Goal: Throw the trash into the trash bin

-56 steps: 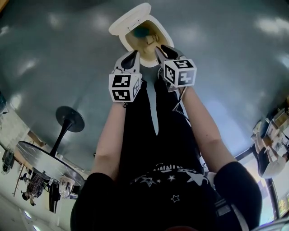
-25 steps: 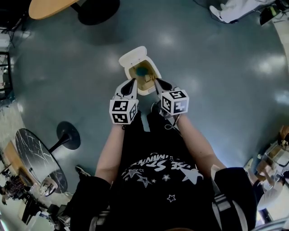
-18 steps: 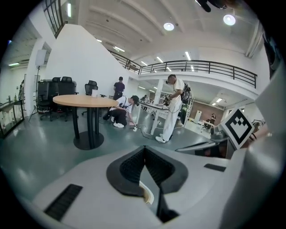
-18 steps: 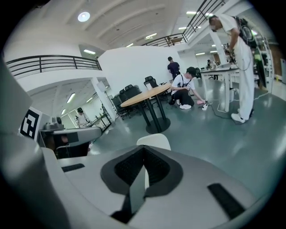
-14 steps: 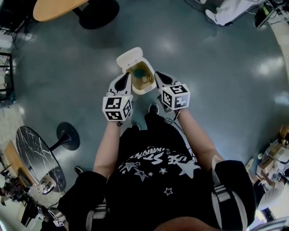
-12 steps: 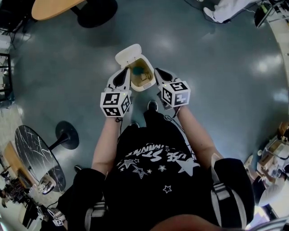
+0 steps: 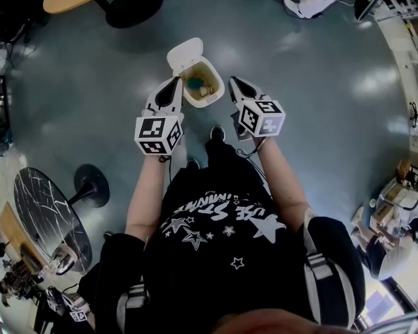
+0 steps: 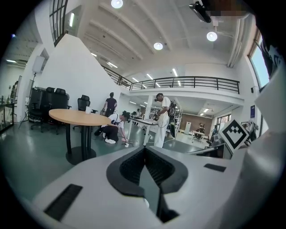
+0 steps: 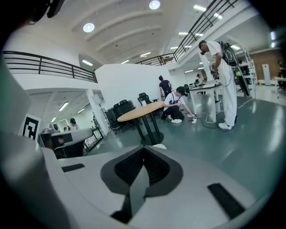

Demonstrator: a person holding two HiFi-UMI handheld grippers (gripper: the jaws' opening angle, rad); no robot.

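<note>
A small white trash bin (image 7: pixel 210 89) stands on the grey-green floor with its lid (image 7: pixel 183 54) flipped up. Inside lie a blue piece of trash (image 7: pixel 194 82) and some beige scraps. My left gripper (image 7: pixel 176 81) hovers just left of the bin and my right gripper (image 7: pixel 233 81) just right of it, both above the floor and pointing away from me. In the left gripper view the left gripper (image 8: pixel 145 150) has its dark pads closed together with nothing between them. The right gripper (image 9: pixel 144 150) is likewise shut and empty in its own view.
A round wooden table (image 7: pixel 67 4) on a black base (image 7: pixel 134 9) stands beyond the bin. A glass-topped round table (image 7: pixel 39 212) with a black foot (image 7: pixel 91 181) is at my lower left. Several people and desks (image 8: pixel 161 120) are far off.
Both grippers have come back from above the bin's opening and spread apart to either side of it. The bin now sits farther up in the head view.
</note>
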